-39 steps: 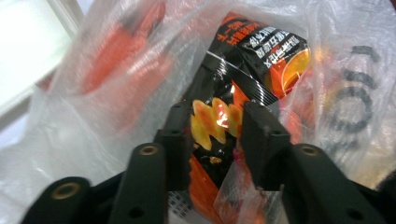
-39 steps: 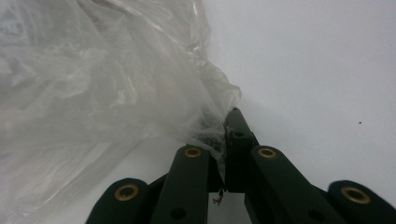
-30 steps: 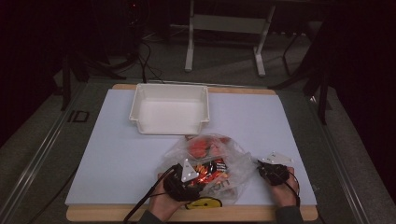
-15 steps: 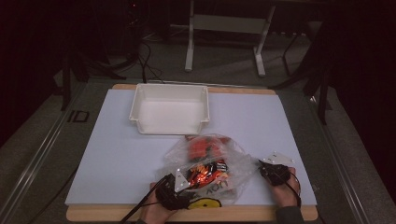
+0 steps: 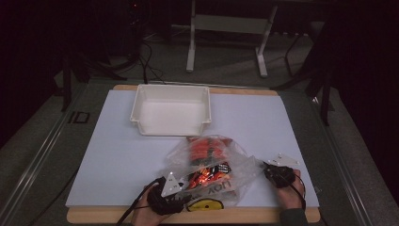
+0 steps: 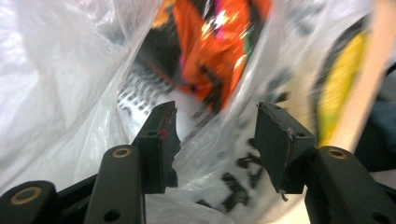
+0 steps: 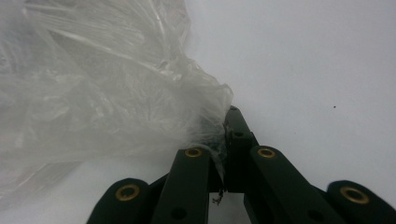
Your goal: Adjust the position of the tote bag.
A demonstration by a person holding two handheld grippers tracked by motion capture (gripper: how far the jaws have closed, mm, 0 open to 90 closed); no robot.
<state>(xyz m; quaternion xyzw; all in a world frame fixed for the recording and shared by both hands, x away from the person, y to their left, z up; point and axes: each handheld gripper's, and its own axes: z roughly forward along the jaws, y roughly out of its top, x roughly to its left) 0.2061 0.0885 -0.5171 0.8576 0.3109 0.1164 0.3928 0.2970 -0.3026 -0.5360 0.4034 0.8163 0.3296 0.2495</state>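
A clear plastic bag (image 5: 214, 165) with orange snack packets (image 5: 207, 148) inside lies on the white mat near the front edge. My left gripper (image 5: 186, 193) is at the bag's near left side. In the left gripper view its jaws (image 6: 217, 116) stand apart and have just been closing, with printed bag film (image 6: 219, 158) between them and an orange packet (image 6: 210, 51) beyond. The pads are not pressing together on the film. My right gripper (image 5: 269, 170) is at the bag's right corner, shut on a bunched twist of the bag (image 7: 205, 116).
A white tray (image 5: 141, 113) stands behind the bag, toward the back of the white mat (image 5: 282, 127). The mat lies on a wooden board whose front edge (image 5: 254, 216) runs just under my hands. Dark floor and a metal stand lie beyond the table.
My left gripper has slid toward the front edge and a little left along the bag, and its jaws have narrowed. The right gripper keeps its hold in the same place.
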